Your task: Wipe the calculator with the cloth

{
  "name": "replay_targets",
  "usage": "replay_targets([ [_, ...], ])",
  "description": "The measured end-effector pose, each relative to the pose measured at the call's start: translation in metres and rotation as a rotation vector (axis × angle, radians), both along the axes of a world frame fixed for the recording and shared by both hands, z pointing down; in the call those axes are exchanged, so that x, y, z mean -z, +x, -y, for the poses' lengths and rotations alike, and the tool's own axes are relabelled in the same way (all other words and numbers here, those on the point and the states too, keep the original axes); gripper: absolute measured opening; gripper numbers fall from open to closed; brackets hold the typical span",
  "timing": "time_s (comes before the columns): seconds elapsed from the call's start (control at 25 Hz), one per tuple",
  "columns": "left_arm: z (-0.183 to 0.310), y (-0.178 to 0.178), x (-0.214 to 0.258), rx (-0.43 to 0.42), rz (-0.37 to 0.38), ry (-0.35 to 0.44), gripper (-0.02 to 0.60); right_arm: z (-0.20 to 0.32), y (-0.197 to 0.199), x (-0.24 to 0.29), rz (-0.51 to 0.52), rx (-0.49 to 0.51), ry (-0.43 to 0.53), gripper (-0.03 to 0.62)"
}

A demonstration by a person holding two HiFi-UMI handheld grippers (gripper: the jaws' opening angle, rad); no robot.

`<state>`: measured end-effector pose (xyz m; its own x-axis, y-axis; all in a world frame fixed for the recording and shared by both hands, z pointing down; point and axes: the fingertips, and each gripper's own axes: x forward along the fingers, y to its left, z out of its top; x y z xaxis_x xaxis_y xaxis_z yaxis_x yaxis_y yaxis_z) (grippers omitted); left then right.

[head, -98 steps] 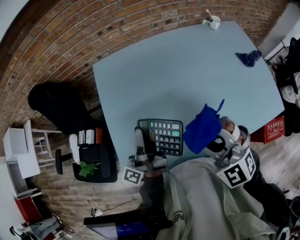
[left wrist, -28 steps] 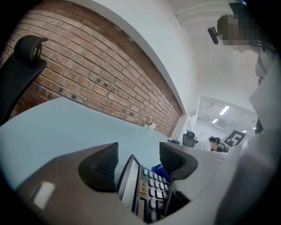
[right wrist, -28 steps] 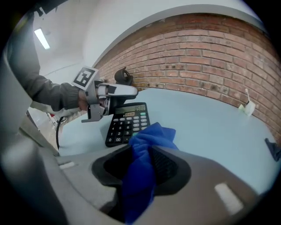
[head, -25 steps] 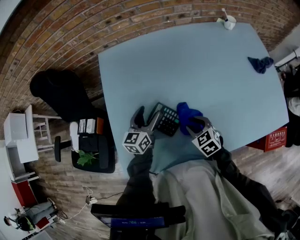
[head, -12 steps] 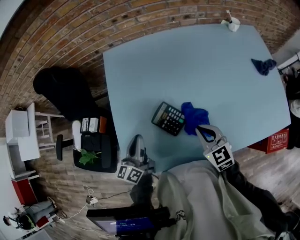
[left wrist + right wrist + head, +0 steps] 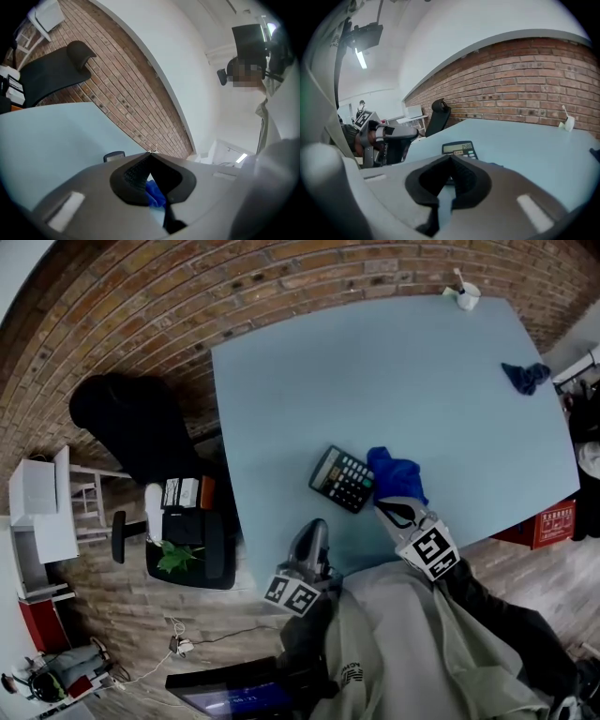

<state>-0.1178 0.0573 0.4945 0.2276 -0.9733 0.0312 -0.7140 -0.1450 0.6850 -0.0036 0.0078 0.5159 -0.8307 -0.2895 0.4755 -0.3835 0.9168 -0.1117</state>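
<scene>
Left gripper [image 6: 316,525], right gripper [image 6: 380,510] withdrawn from calculator [image 6: 343,479]; both shut, empty. Cloth [image 6: 396,474] judged soft, light: raised fold to be pinched.

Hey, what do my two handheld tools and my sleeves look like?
The left tool and right tool are both pale grey plastic, each with two tapering jaws lined with black ribbed pads. Each carries a white cube at its rear, printed with black square markers. The person wears dark sleeves and a light grey top. No cables show.
</scene>
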Motion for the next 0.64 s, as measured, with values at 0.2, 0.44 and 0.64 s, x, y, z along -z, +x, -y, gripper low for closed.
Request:
replay_targets([
  [0.2,-0.005,-0.008,-0.006,0.01,-0.041,-0.014,0.002,-0.009,-0.004,-0.008,0.003,0.0,-0.044,0.002],
  [0.44,-0.007,-0.013,-0.008,-0.008,-0.052,-0.018,0.002,-0.014,-0.007,-0.016,-0.003,-0.014,-0.055,0.002],
  [0.64,0.007,-0.005,-0.008,-0.033,-0.069,-0.016,0.002,-0.004,0.006,-0.012,-0.007,-0.049,-0.062,0.002],
])
